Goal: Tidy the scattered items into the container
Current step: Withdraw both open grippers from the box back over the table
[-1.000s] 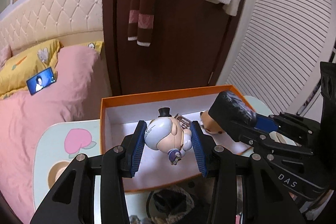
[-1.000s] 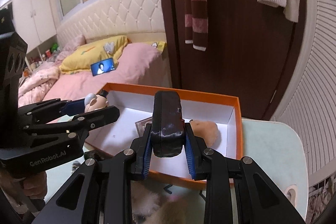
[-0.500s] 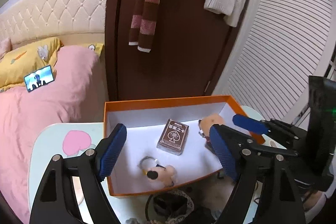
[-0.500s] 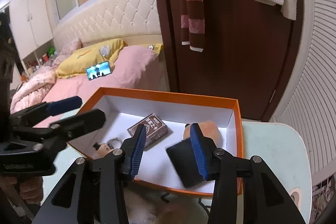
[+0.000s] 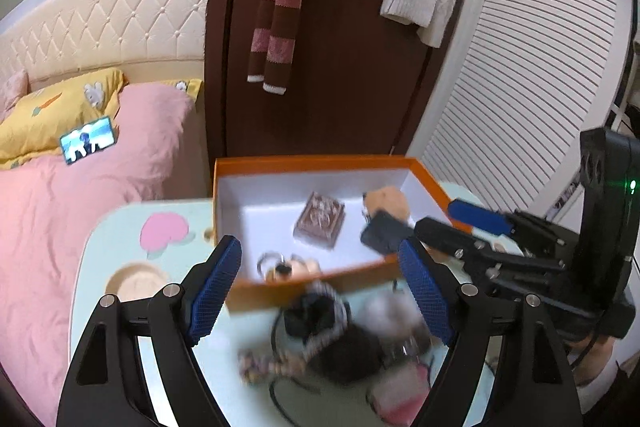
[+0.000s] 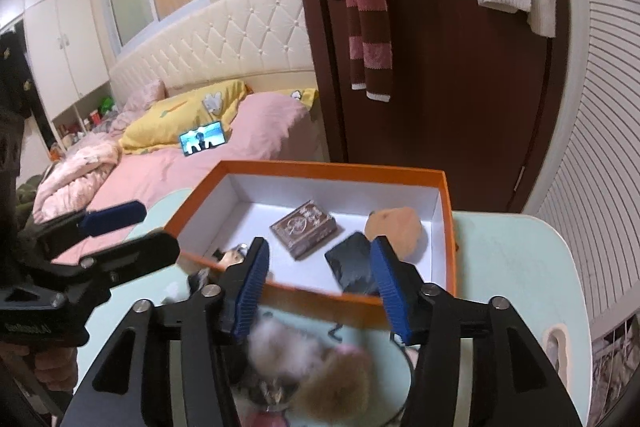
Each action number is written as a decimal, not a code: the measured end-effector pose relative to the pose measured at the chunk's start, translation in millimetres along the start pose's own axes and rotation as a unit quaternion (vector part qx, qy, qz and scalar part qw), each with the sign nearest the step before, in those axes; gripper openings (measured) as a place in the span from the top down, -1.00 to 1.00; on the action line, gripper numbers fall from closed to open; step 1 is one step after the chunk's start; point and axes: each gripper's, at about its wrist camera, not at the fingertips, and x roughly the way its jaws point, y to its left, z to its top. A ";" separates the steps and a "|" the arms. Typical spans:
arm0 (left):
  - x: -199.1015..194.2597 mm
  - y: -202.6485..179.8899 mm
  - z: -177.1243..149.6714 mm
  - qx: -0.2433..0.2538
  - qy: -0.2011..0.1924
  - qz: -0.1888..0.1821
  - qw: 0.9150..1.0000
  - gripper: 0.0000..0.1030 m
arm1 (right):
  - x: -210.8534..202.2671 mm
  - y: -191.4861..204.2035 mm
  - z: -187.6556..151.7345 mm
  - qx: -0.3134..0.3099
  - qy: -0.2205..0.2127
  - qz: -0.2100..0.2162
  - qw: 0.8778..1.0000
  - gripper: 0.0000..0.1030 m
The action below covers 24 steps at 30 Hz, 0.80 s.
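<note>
An orange box (image 5: 320,159) with a white inside stands on the pale table; it also shows in the right wrist view (image 6: 332,169). In it lie a brown card pack (image 5: 319,219), a tan plush (image 5: 387,201), a black case (image 5: 385,233) and a small figurine (image 5: 289,266). My left gripper (image 5: 320,287) is open and empty over the box's near wall. My right gripper (image 6: 318,289) is open and empty, above fluffy items (image 6: 316,359) lying in front of the box. Blurred dark and pink items (image 5: 344,351) lie below the left gripper.
The small round table (image 6: 504,267) has edges close on the right and near side. A pink bed (image 5: 80,187) with a phone (image 5: 87,139) lies to the left. A brown door (image 5: 340,67) with hung scarves stands behind the box.
The left gripper let the figurine go into the box, the right let go the black case. Both opened and drew back toward the near side of the box.
</note>
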 end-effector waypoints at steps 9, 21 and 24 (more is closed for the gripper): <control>-11.7 -6.6 -67.2 -0.018 0.057 0.014 0.998 -0.57 | -26.2 10.9 -56.7 0.010 0.037 -0.007 0.999 -0.07; -12.1 -20.0 -113.5 -0.008 0.075 0.063 0.995 -0.57 | -30.4 17.6 -113.3 0.033 0.106 -0.009 0.994 -0.36; -5.4 -21.5 -117.2 0.003 0.078 0.074 0.994 -0.58 | -31.3 19.8 -117.9 0.025 0.105 -0.027 0.994 -0.70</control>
